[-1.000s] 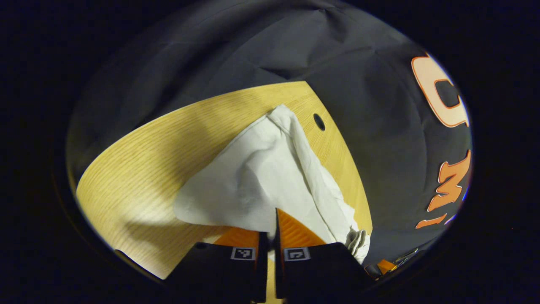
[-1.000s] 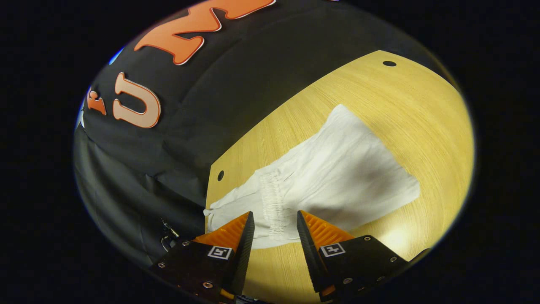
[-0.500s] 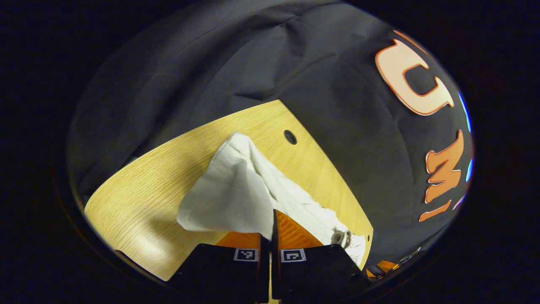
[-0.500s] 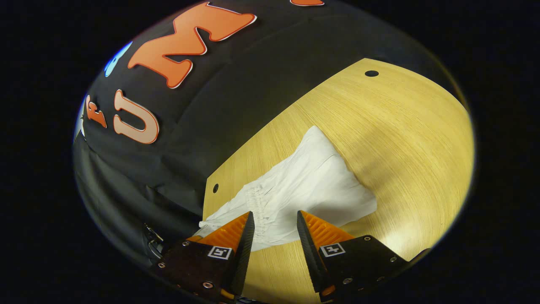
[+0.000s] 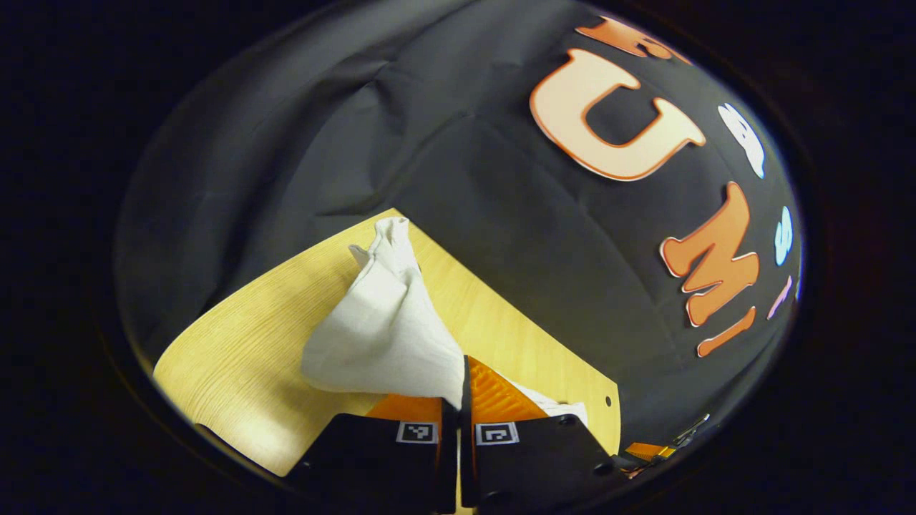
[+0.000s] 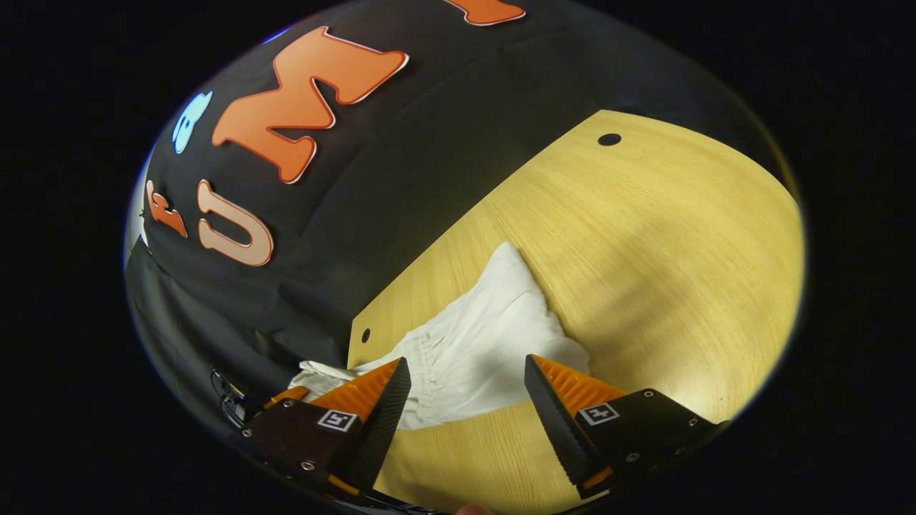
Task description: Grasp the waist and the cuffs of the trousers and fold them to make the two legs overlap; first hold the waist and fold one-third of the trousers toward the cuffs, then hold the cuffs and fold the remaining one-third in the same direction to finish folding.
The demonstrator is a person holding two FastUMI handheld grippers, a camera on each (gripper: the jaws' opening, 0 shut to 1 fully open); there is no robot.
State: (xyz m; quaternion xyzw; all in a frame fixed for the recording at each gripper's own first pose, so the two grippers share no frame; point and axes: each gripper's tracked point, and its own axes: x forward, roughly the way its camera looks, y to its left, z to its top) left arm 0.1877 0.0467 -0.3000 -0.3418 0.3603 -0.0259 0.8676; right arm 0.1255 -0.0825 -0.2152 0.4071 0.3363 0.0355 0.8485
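Pinching a fold of the white trousers (image 5: 383, 329) between clenched jaws, the left gripper (image 5: 459, 390) holds the cloth lifted into a peaked bunch above the wooden counter (image 5: 236, 357). The right gripper (image 6: 465, 390) has its jaws spread wide and released, gripping nothing, poised just over the gathered waist (image 6: 422, 354) of the trousers (image 6: 486, 336), which lie crumpled near the counter's (image 6: 665, 243) corner. Small round holes (image 6: 609, 139) mark the counter's corners, and black cloth (image 5: 322, 121) walls the booth behind it.
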